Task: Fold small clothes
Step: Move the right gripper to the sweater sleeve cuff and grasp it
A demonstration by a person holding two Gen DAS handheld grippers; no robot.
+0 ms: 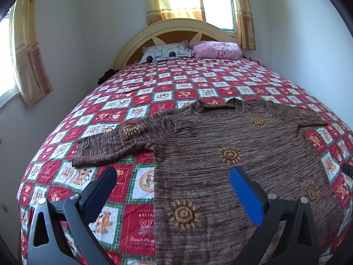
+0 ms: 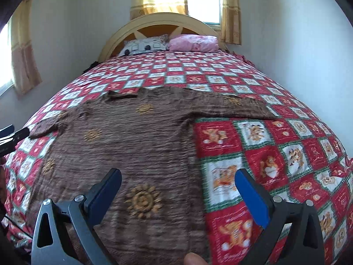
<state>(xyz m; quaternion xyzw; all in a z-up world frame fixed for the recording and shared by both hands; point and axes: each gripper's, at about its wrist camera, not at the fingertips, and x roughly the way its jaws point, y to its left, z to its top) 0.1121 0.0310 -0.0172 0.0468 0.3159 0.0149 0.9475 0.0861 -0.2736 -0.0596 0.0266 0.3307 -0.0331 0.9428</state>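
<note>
A brown knit sweater with yellow sun motifs lies flat on the bed, collar away from me, both short sleeves spread out. My left gripper hovers open above the sweater's left side edge, near the hem, with nothing between its fingers. In the right wrist view the same sweater fills the left half. My right gripper hangs open over the sweater's right side edge, empty. The tip of the left gripper shows at the far left edge, near the left sleeve.
The bed carries a red, white and green checked quilt with bear pictures. A patterned pillow and a pink pillow lie at the rounded headboard. White walls close in on both sides; curtained windows stand behind and at left. A fingertip shows at the bottom.
</note>
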